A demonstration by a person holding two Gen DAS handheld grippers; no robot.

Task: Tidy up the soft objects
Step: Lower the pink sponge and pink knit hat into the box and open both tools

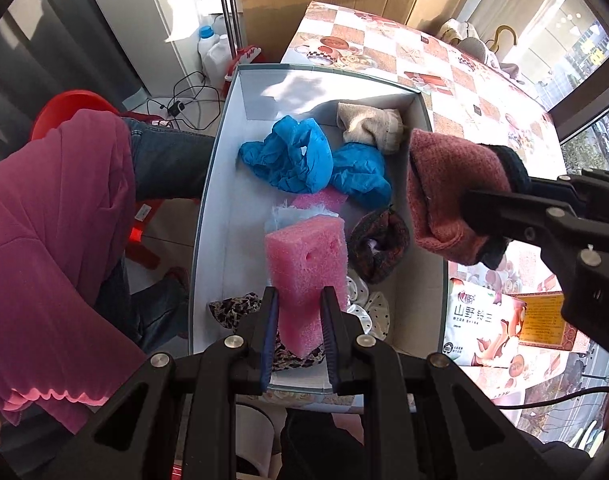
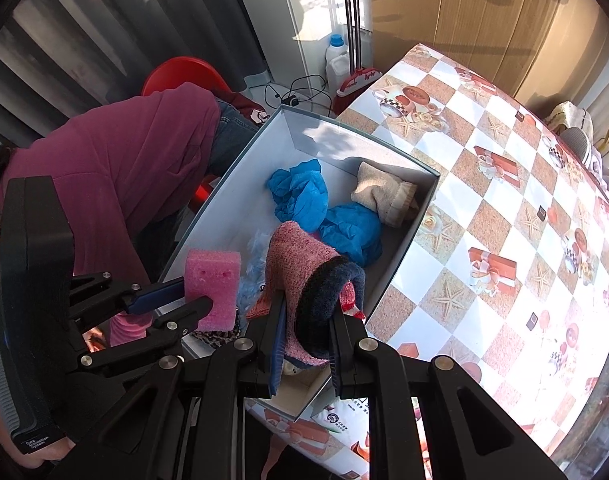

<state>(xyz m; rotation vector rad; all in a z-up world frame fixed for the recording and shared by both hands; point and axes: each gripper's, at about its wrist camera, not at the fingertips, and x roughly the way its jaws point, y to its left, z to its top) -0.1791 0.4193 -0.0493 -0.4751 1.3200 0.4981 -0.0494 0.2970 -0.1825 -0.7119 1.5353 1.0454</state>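
Left gripper (image 1: 298,312) clamps pink sponge block (image 1: 306,264), long axis along the fingers, free end toward 12 o'clock over the white box (image 1: 220,184). Right gripper (image 2: 306,322) clamps pink knitted sock (image 2: 300,264), toe pointing 12 o'clock above box interior.

Pink sponge (image 1: 304,276), pink knit sock (image 2: 300,276) with a navy cuff, blue gloves (image 1: 300,156), a cream sock (image 1: 370,126), a leopard-print scrunchie (image 1: 234,308), an orange-and-white checked tablecloth (image 2: 504,200).

Left gripper (image 1: 298,304) and right gripper (image 2: 306,322) — both clamped, pointing down.
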